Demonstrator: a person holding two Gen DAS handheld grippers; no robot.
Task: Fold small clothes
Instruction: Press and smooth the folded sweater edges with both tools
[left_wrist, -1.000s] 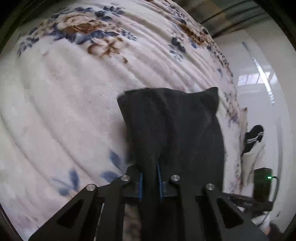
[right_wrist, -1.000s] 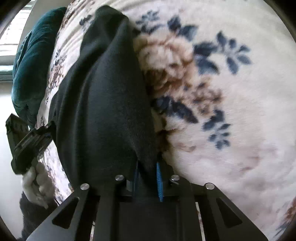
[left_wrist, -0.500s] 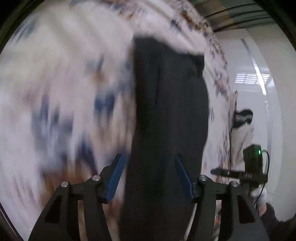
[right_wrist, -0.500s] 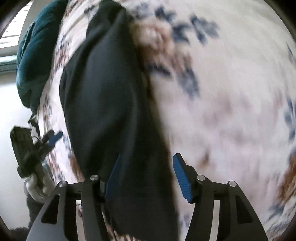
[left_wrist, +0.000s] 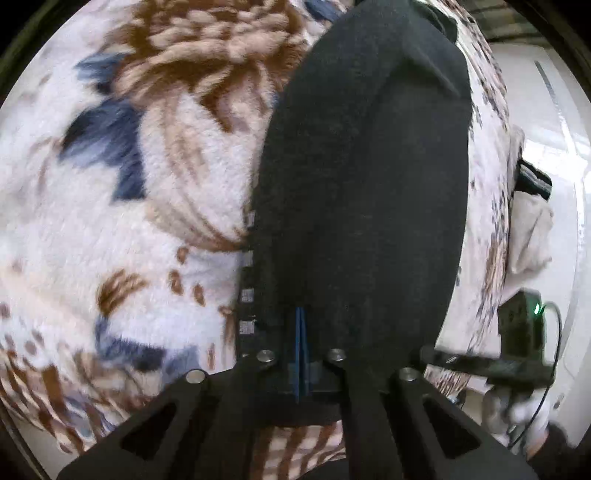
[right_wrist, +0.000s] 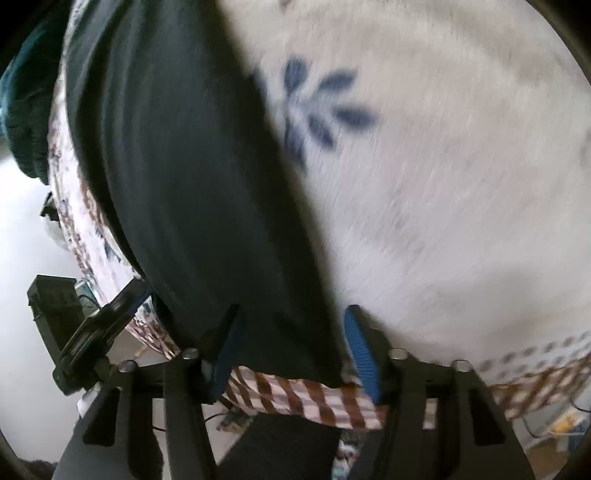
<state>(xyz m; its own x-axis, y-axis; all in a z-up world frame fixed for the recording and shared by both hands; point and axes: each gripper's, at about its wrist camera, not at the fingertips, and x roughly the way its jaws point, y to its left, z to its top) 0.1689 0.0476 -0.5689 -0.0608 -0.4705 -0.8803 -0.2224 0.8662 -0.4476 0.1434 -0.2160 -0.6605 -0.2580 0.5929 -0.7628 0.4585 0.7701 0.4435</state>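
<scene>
Lying flat on a plush white fleece blanket with brown and blue flowers (left_wrist: 155, 206), the small black knit garment (left_wrist: 362, 192) stretches as a long dark band straight away from both tools, its long axis running from their fingers toward the far end of the bed. Its near hem sits right at the blanket's edge, where a brown-and-white checked border (right_wrist: 306, 398) hangs over.

In the right wrist view, that black garment (right_wrist: 177, 177) passes between the blue pads of the right tool (right_wrist: 291, 350), which stand apart with the cloth's near right corner lying loosely between them. The jaws are closing, but the pads do not yet press on the fabric. The left tool (left_wrist: 301, 354) has its blue pads fully together at the near left edge of the cloth. Black fabric lies over and beside them, though whether any is actually pinched I cannot tell.

Both tools sit at the same near hem, one at each corner, so neither is clearly nearer. The coming fold likely depends on carrying that hem along the long axis, away from the edge.

A dark green cushion or bedding (right_wrist: 22, 110) lies at the far left, and pale folded cloth (left_wrist: 532, 236) sits off the bed to the right, with white floor beyond.
</scene>
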